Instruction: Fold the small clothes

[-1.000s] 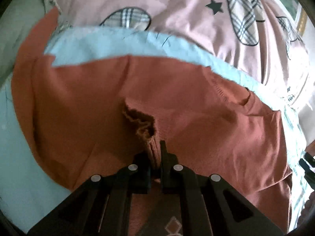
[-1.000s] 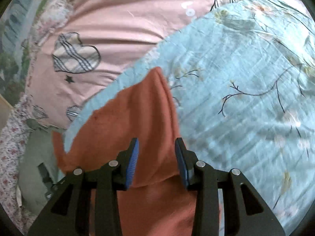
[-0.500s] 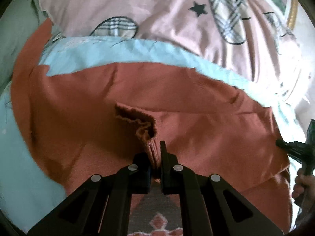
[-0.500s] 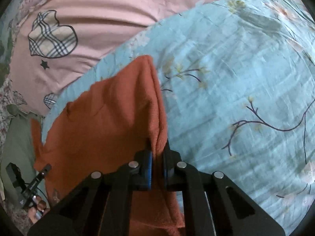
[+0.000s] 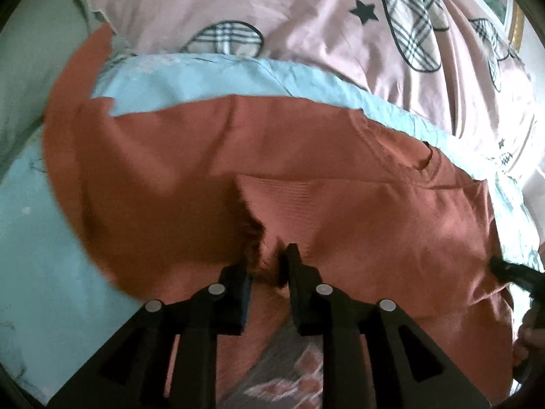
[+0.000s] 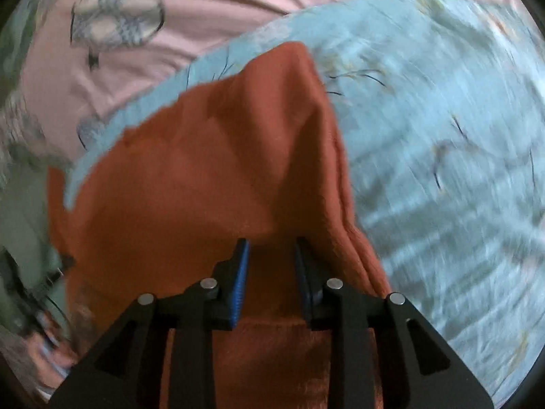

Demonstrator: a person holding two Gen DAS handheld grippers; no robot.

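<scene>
Rust-orange knit sweater lies spread on a light blue floral bed sheet, its far edge running just short of a pink quilt with plaid hearts. Blue sheet shows open to the left of the sweater in the left view and wide open to the right in the right view. Sweater neckline sits toward the right, one sleeve trailing off far left over a grey-green cloth. Left tool points forward low over the sweater, fingers slightly apart with a bunched ribbed fold between them. Right tool is spread, blue pads visible, fabric lying between and under the fingers, a raised sweater ridge just beside its right finger. Right view blurred.
</scene>
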